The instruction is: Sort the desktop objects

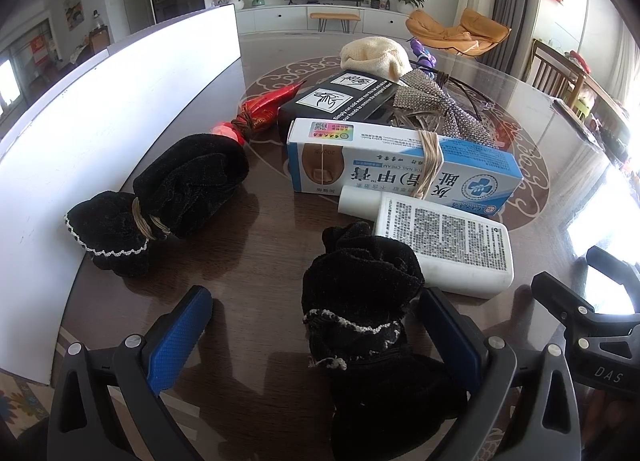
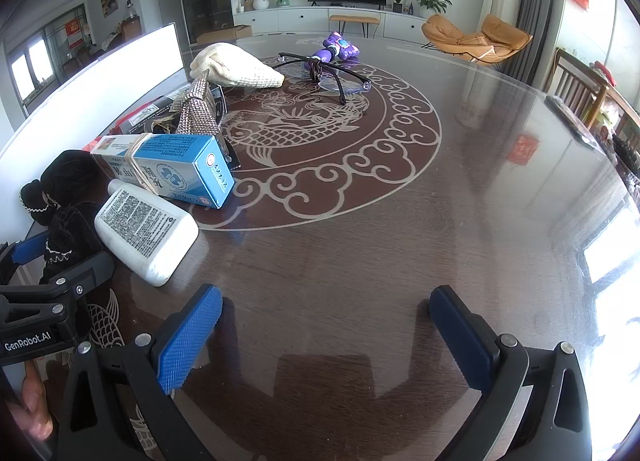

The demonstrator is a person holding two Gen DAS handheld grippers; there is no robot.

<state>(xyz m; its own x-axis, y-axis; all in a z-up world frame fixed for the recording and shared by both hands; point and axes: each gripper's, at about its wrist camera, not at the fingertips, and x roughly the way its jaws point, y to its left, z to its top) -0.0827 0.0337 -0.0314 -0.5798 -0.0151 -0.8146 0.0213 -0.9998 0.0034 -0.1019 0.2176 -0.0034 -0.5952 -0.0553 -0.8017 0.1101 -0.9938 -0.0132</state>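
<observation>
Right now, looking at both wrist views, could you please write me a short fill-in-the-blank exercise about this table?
1. The black velvet pouch lies between the fingers of the ____ gripper.
2. The right gripper holds ____.
3. The white bottle lies beside a ____ box.

Missing words: left; nothing; blue

"NAIL CREAM" on blue box [image 1: 404,165], "GenRobot.AI" on left gripper [image 2: 28,341]

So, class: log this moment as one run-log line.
left gripper: open, around black velvet pouch | right gripper: open, empty, over table | white bottle: untouched
</observation>
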